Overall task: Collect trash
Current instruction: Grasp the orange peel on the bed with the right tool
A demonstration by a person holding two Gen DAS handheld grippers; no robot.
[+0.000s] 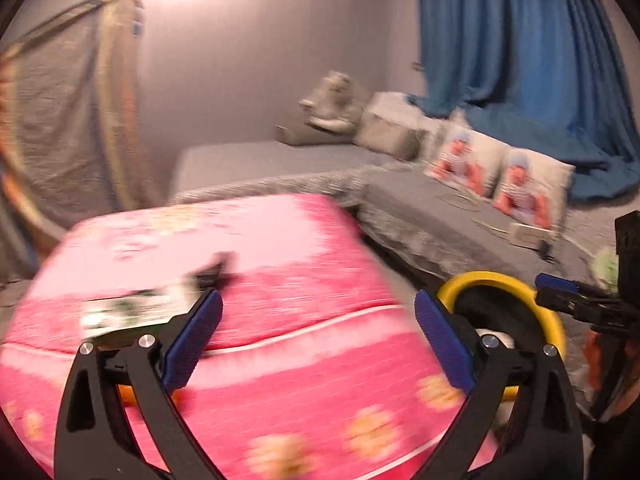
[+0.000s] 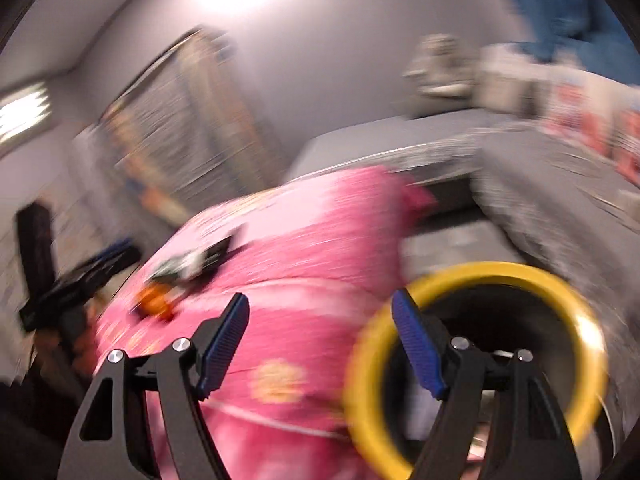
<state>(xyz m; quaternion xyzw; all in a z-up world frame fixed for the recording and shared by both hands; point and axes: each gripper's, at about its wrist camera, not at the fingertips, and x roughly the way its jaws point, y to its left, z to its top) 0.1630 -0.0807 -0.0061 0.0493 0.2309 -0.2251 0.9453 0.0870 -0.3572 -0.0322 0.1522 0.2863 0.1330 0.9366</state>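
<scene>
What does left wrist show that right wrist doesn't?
Left wrist only: the blue curtain in full, two printed pillows sharp on the grey bed, and the right claw at the frame's right edge.

Right wrist only: an orange item on the pink cushion, a bright strip on the left wall, and the left claw, blurred, at the left.

Both: the pink cushion, the green-and-white wrapper lying on it, the yellow-rimmed bin, the grey bed. Both claws are open and empty.

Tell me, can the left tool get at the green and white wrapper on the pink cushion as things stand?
Probably yes. The left tool is open and empty, and the green and white wrapper lies uncovered on top of the pink cushion, just beside its left finger. Blur hides finer detail.
</scene>
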